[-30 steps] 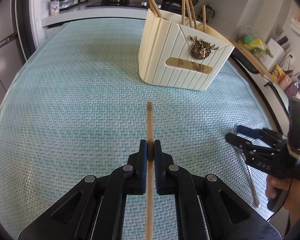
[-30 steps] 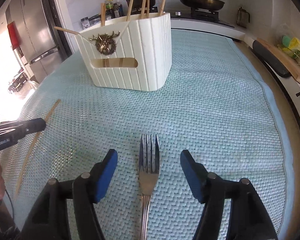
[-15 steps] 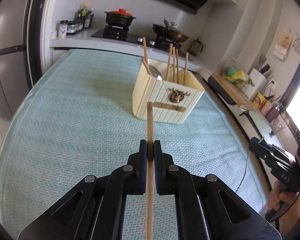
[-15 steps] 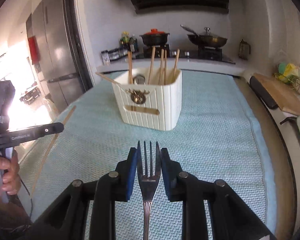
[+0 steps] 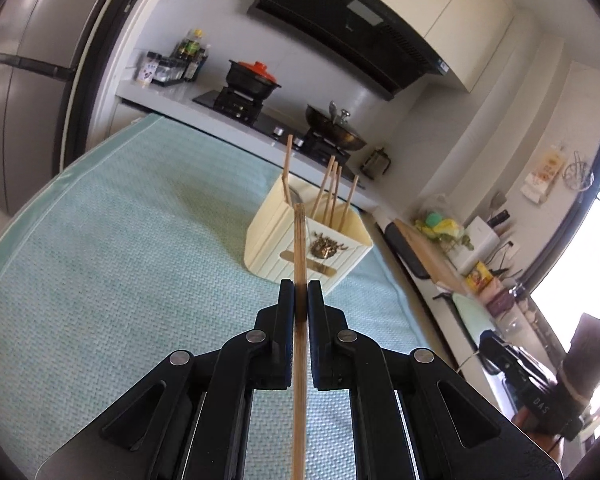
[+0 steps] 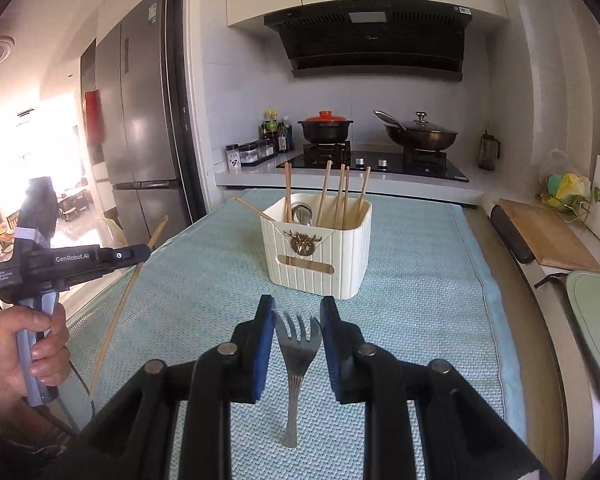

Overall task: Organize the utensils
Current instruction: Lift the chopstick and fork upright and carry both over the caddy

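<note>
Showing pale aqua, basket-weave textured table mat (image 6: 420, 312); cream, vertically ribbed plastic utensil holder (image 6: 320, 264) bearing a bronze antlered emblem (image 6: 302, 242); tan bamboo chopstick (image 5: 299, 280) between black gripper fingers (image 5: 286, 320); silvery steel fork (image 6: 296, 356) between blue finger pads (image 6: 262, 344); red-lidded black pot (image 6: 326, 126).

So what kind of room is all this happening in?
A home kitchen, by the look of it: a gas stove carries a red-lidded pot and a wok under a black range hood, and a tall steel fridge stands to one side.
</note>
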Motion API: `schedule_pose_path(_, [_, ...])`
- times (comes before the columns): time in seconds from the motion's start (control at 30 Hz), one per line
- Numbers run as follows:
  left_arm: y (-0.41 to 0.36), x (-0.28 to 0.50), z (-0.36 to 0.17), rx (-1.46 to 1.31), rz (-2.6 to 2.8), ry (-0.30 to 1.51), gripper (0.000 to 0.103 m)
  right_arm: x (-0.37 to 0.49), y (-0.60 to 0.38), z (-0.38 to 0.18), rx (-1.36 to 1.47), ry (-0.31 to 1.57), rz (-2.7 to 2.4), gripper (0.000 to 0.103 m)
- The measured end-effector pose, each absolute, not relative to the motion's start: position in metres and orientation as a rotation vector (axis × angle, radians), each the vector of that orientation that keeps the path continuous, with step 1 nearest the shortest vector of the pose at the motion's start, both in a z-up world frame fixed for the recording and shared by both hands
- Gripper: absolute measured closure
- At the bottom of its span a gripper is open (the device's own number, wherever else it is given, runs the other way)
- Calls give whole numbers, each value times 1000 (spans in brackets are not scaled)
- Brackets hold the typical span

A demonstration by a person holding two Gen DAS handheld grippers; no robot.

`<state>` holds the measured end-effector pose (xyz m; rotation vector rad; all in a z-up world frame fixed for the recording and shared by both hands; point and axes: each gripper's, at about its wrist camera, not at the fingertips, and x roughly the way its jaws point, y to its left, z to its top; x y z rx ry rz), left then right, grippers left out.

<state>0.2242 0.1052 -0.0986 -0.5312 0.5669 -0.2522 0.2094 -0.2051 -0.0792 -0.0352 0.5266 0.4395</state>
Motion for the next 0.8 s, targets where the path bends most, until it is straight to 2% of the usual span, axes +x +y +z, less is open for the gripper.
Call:
schedule_pose_path(0.47, [105, 218, -103, -528, -235, 521, 99, 206, -207, -62, -26, 481, 441, 79])
schedule_pose_path(0.8, [93, 225, -51, -398, -275, 504, 99, 228, -211, -32, -10, 457, 458, 79])
